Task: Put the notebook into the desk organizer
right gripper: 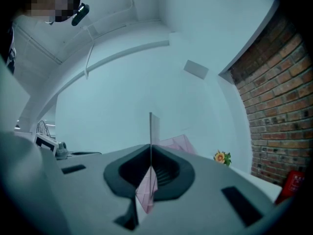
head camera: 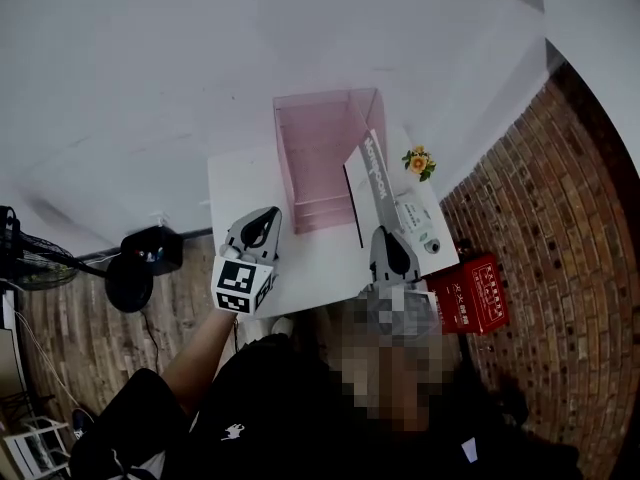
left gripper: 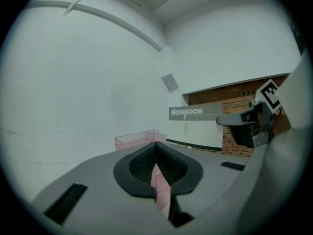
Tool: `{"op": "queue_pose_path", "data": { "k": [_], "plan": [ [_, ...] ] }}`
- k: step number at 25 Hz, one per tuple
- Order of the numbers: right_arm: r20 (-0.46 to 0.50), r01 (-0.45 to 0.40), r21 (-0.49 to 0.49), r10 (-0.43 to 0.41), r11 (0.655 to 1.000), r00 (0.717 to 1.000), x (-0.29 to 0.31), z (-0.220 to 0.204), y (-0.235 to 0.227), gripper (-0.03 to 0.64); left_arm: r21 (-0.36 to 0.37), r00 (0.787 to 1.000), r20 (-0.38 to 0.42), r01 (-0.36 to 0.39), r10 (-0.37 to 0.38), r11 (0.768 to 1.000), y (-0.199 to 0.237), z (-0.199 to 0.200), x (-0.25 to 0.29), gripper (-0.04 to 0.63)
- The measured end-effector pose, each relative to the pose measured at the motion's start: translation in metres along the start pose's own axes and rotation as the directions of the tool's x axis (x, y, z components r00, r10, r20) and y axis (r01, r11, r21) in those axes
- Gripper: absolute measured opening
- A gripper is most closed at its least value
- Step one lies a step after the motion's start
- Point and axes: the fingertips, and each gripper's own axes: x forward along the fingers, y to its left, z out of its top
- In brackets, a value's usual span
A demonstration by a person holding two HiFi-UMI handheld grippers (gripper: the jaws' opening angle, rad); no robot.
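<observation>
The notebook [head camera: 373, 178], white with a grey title band, stands on edge above the white table [head camera: 300, 263], right beside the open pink see-through desk organizer [head camera: 320, 158]. My right gripper [head camera: 381, 234] is shut on its near end; in the right gripper view only its thin edge [right gripper: 150, 131] shows, rising from the closed jaws of the right gripper [right gripper: 150, 163]. My left gripper [head camera: 267, 216] hovers over the table left of the notebook and just short of the organizer, shut and empty. In the left gripper view its closed jaws [left gripper: 156, 151] face the organizer [left gripper: 137, 138], with the notebook [left gripper: 198, 126] to the right.
A small orange flower [head camera: 418, 161] and a white device [head camera: 415, 218] sit at the table's right edge. A red box [head camera: 470, 293] stands on the brick floor to the right. A black stand and cables [head camera: 140, 258] lie left of the table. A white wall lies behind.
</observation>
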Motion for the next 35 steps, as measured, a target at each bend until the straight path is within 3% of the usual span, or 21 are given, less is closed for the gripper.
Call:
{"op": "queue_pose_path", "data": {
  "k": [18, 35],
  "plan": [
    [-0.014, 0.019, 0.026, -0.019, 0.999, 1.0, 0.11, -0.024, 0.038, 0.011, -0.021, 0.996, 0.022, 0.087, -0.087, 0.996, 0.063, -0.01, 0.052, 0.003],
    [-0.028, -0.028, 0.208, 0.034, 0.978, 0.999, 0.166, -0.051, 0.04, 0.011, -0.027, 1.0, -0.01, 0.022, -0.023, 0.999, 0.08, -0.021, 0.061, 0.003]
  ]
}}
